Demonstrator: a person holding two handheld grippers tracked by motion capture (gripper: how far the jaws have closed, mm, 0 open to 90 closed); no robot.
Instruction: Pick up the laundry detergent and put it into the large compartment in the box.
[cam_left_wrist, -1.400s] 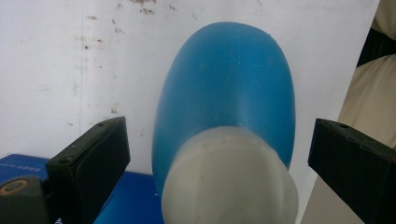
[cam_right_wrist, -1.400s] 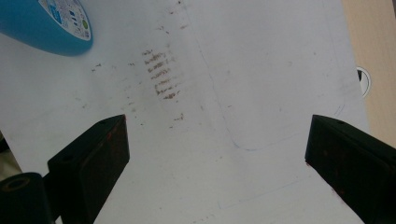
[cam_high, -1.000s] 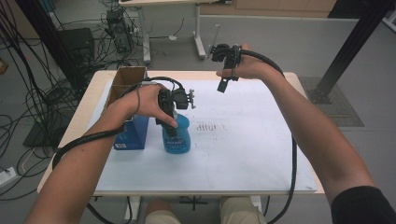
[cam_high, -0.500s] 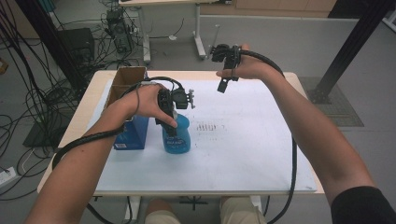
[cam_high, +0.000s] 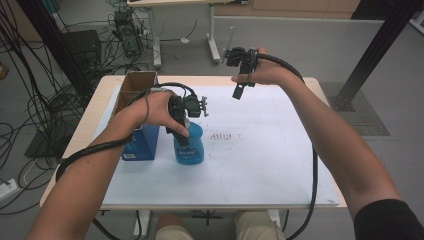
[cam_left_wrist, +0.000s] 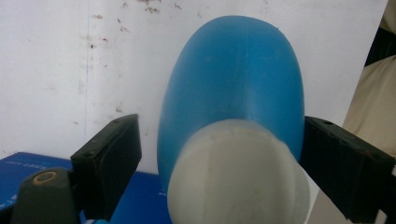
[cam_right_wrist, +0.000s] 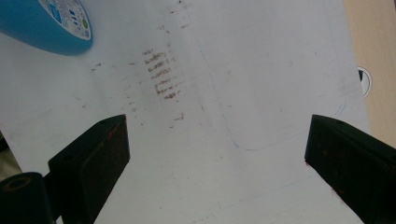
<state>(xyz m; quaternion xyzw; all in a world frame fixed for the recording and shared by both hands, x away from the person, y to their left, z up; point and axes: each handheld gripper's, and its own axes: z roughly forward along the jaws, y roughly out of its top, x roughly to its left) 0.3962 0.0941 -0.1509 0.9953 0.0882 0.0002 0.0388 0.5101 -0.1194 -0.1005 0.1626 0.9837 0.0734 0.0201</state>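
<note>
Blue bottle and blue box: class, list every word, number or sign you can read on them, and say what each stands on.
Nothing can be quoted with confidence.
Blue bottle: a label with small coloured print and symbols, too small and blurred to read.
Blue box: faint white print along its edge, too blurred to read.
White table cover: brown smudges, not writing.

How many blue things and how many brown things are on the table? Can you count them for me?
Blue things: 2, the blue bottle and the blue box
Brown things: 1, the cardboard box
Total: 3
</note>
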